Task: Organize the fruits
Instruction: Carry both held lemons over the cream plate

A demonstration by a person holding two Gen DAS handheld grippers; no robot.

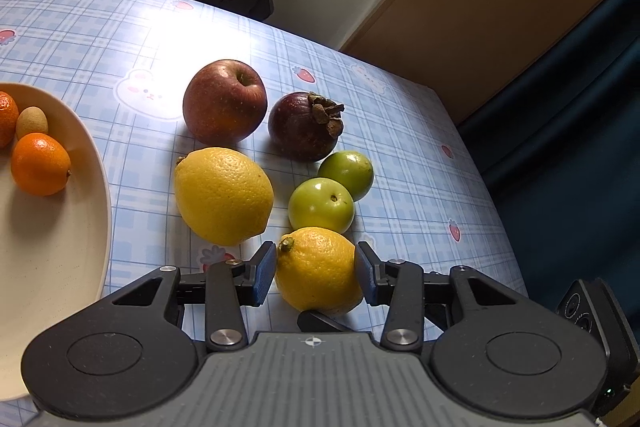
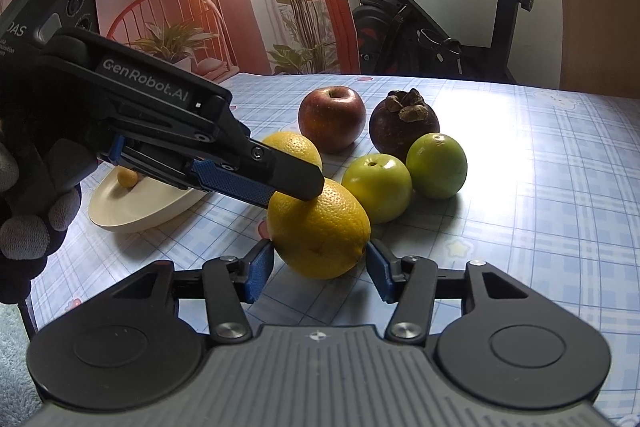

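The left gripper (image 1: 316, 273) clamps the near lemon (image 1: 319, 270) on the table (image 1: 420, 163) (right gripper (image 2: 320, 267) apart, flanking it); lift straight, then carry to the plate (image 1: 86, 227); avoid nudging the green fruits (image 1: 321, 205).

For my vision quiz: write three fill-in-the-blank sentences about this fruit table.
1. The left gripper has its jaws around a ___.
2. ___ green fruits lie on the tablecloth.
3. The oranges lie on the ___.
Missing words: lemon; two; plate.
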